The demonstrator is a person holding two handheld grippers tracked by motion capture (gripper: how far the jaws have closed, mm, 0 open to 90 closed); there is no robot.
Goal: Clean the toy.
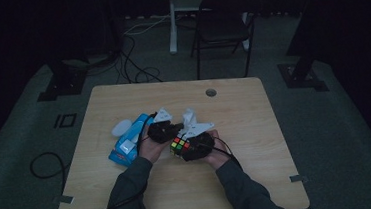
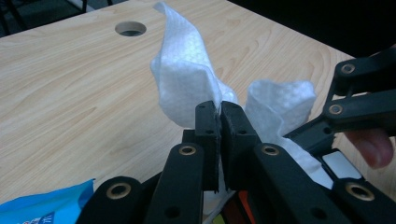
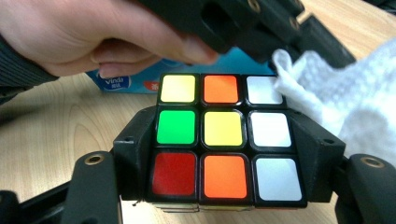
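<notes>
Gripped between the two black jaws of the right hand-held gripper [image 3: 224, 154], a puzzle cube [image 3: 224, 140] is seen close up in the right gripper view, with its red, orange, green, yellow and white stickers facing the camera. A white wet wipe [image 2: 187, 84] is clamped in the closed jaws of the left hand-held gripper [image 2: 219, 126], and its loose folds are raised above the jaws. In the right gripper view, the wipe is pressed against the cube's right edge beside the white stickers. From the high view, both grippers are held just above the middle of the wooden desk [image 1: 255, 129], close together. A blue pack of wipes [image 1: 126, 144] is laid on the desk just left of the left hand [image 1: 149, 147].
</notes>
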